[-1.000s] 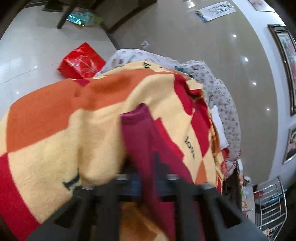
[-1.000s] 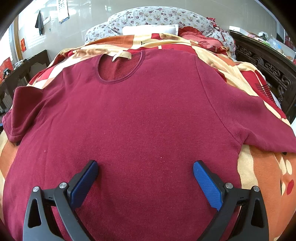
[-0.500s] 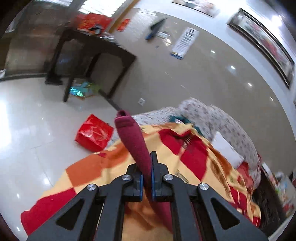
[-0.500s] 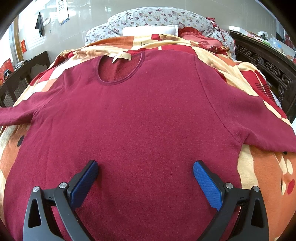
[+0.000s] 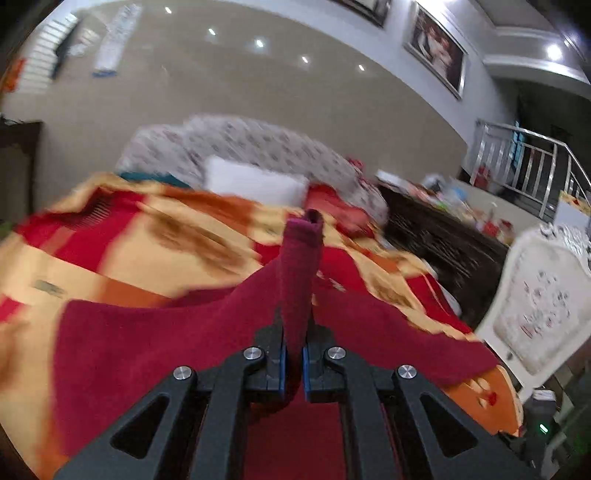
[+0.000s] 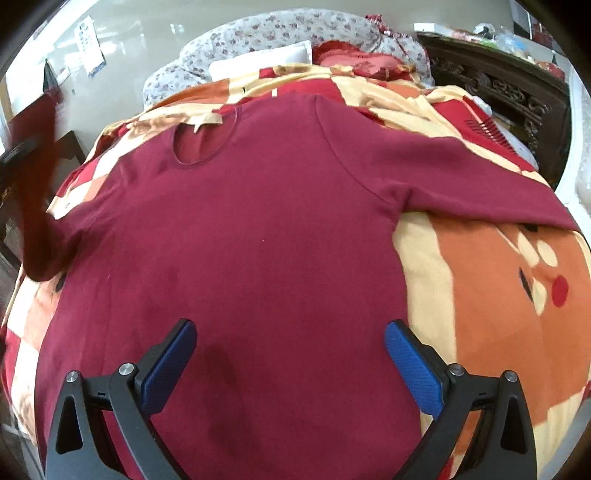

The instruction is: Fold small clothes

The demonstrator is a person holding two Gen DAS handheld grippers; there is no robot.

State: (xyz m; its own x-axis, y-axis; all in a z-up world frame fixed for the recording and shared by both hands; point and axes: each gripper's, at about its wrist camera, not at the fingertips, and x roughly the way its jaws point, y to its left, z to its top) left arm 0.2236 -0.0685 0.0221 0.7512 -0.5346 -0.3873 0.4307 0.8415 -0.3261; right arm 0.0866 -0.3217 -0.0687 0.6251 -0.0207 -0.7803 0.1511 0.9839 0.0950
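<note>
A dark red long-sleeved shirt (image 6: pixel 266 229) lies front up on a bed blanket (image 6: pixel 491 295), neck hole toward the pillows. My left gripper (image 5: pixel 293 363) is shut on the shirt's left sleeve (image 5: pixel 299 273), whose cuff stands up past the fingers. In the right wrist view that raised sleeve (image 6: pixel 37 206) shows as a dark blurred strip at the left edge. My right gripper (image 6: pixel 290 363) hovers open over the shirt's lower body, nothing between its blue pads (image 6: pixel 168 363). The shirt's other sleeve (image 6: pixel 480 188) lies flat, stretched to the right.
The orange, red and cream checked blanket covers the bed. A white pillow (image 6: pixel 258 61) and a flowered quilt (image 6: pixel 280 31) lie at the head. A dark carved cabinet (image 6: pixel 509 96) stands right of the bed, a white bed end (image 5: pixel 535 302) beside it. Dark furniture (image 6: pixel 22 162) stands at the left.
My left gripper has lifted the sleeve off the blanket and swung it up and inward over the shirt, rolling as it went. The right gripper shifted slightly and stays open.
</note>
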